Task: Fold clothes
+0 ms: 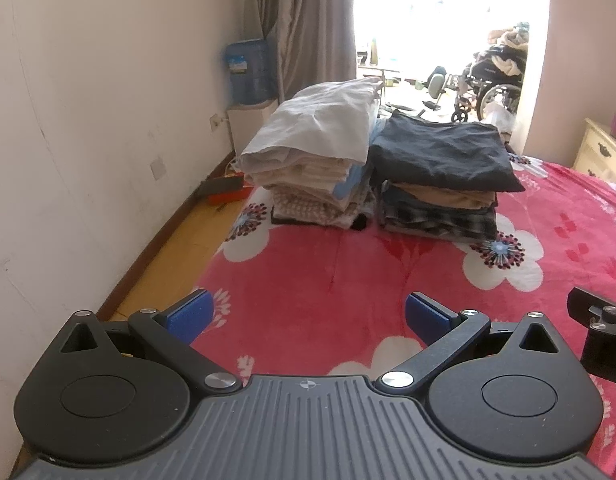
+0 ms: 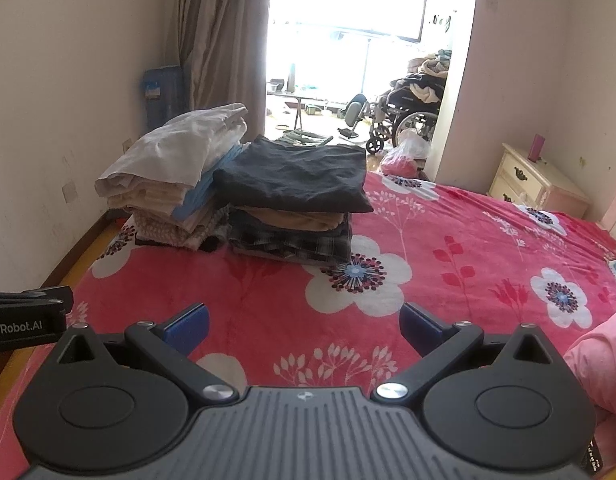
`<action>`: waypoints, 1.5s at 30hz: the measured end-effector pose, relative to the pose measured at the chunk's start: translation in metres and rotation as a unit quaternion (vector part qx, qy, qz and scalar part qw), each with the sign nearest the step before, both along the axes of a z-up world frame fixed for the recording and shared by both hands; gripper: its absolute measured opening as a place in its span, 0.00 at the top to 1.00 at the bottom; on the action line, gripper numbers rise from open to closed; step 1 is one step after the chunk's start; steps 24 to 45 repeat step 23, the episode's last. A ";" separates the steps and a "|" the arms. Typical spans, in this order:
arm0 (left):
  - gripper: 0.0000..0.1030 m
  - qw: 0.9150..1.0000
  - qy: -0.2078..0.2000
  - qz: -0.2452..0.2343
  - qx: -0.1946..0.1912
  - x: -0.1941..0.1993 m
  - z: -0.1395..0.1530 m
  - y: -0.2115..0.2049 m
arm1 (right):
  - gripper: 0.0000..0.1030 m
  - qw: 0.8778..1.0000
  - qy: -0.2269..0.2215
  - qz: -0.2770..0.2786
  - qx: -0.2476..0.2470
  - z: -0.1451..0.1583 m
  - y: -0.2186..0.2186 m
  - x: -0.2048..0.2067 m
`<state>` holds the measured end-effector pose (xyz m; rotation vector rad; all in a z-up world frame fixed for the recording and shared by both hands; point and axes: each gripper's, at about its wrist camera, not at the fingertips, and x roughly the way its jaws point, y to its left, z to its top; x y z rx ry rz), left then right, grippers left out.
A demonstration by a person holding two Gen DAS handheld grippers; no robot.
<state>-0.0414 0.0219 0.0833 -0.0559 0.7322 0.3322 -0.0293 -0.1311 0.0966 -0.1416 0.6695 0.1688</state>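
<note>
Both tools are spread wide and carrying nothing: the left tool (image 1: pixel 310 316) and right tool (image 2: pixel 303 326) hover side by side low over the bed (image 1: pixel 348 276), which has a pink flowered blanket. The stretch of blanket right in front is bare, so there's plenty of room to lay out the next piece.

Farther back sit two folded stacks just beside each other: a light stack (image 1: pixel 320 160) topped with white cloth, and a dark stack (image 1: pixel 444 176) with a black garment on top.

My guess is the next move is fetching an unfolded item. There's some pink fabric (image 2: pixel 600 368) at the right tool's lower right, but I can't tell what it is.

Careful of the bed's left edge; it drops to the floor (image 1: pixel 175 256) by the wall. The light stack sits close to that edge.
</note>
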 end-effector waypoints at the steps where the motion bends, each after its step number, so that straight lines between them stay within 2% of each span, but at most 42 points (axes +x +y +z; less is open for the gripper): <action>1: 0.00 1.000 0.000 -0.001 0.000 0.001 0.000 0.000 | 0.00 1.000 0.000 0.000 -0.001 0.000 0.000 0.000; 45: 0.00 1.000 -0.001 0.001 -0.002 0.001 -0.001 0.007 | 0.00 1.000 0.001 -0.005 -0.007 -0.002 0.004 0.002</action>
